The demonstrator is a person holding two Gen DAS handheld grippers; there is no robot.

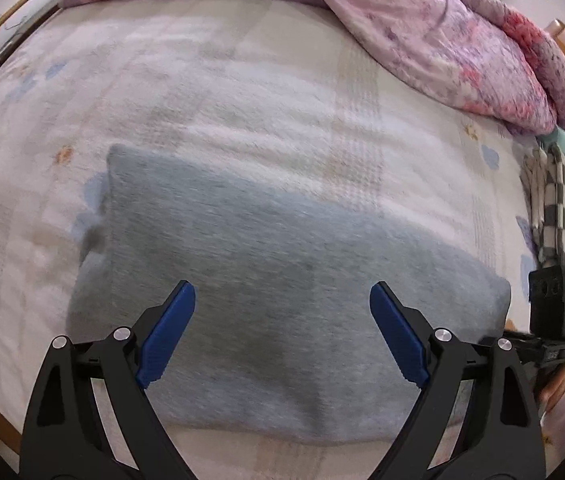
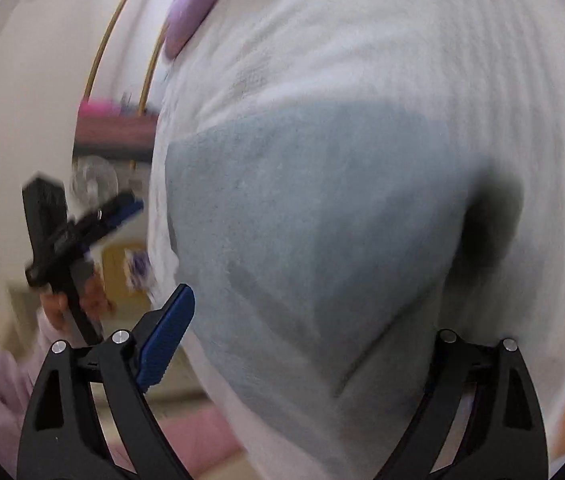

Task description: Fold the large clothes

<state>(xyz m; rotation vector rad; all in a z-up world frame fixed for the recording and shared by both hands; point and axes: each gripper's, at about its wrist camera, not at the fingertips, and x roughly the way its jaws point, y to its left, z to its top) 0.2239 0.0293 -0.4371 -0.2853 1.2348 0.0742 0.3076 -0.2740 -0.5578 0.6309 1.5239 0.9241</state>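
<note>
Grey folded garment (image 1: 282, 280) is laid flat; left gripper (image 1: 282, 336) and right gripper (image 2: 310, 344) are held apart, empty; smoothing seems next.

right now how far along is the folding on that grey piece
Mostly done: the grey garment lies as a compact rectangle on the bed sheet. Nothing is in hand; the left claw is open above it, and the right claw looks open too. What may remain is smoothing or moving it aside.
</note>
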